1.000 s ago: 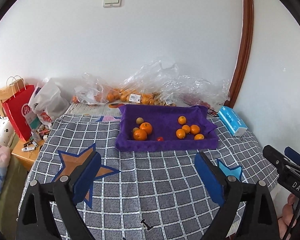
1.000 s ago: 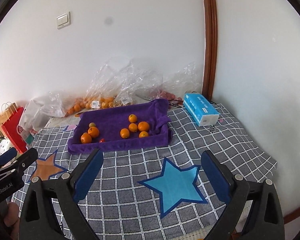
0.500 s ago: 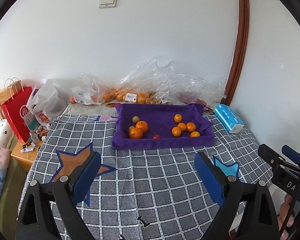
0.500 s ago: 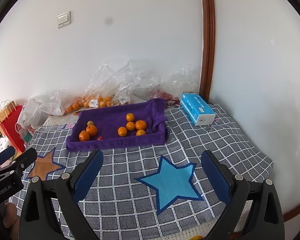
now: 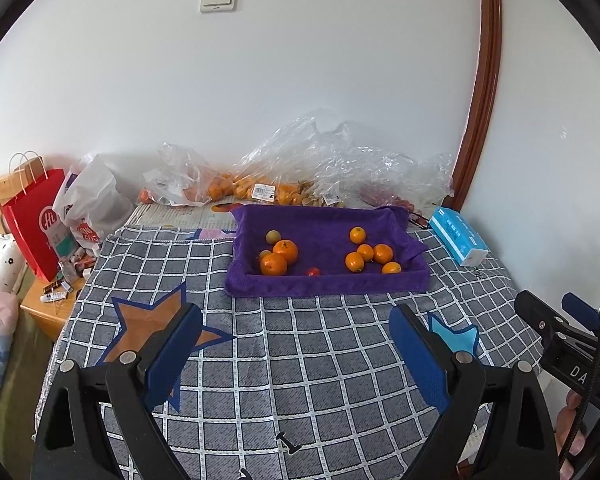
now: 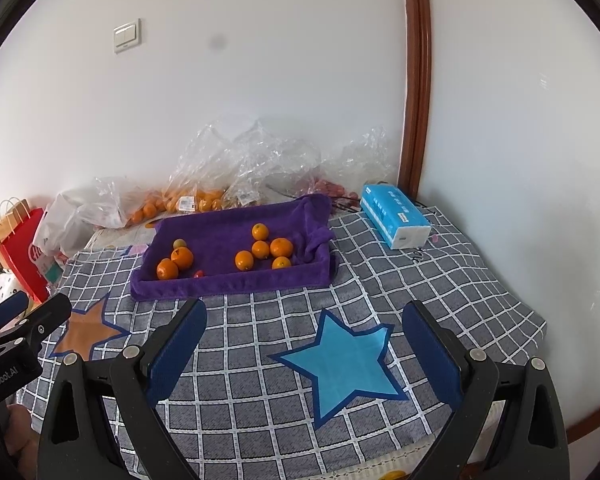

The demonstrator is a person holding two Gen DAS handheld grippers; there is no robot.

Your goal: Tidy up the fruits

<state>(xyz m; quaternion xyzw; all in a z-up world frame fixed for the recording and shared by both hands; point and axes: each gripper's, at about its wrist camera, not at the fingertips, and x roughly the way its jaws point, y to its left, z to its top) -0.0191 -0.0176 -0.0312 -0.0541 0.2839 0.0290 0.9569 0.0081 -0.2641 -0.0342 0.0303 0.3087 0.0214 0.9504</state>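
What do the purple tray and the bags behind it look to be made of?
The purple tray looks lined with soft plush fabric, matte and fuzzy, bunched at one corner. The clear crinkled bags look like thin glossy plastic film, see-through and creased.

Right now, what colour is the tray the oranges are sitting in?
Purple. The tray has a soft purple cloth over it, and it shows best in the right wrist view.
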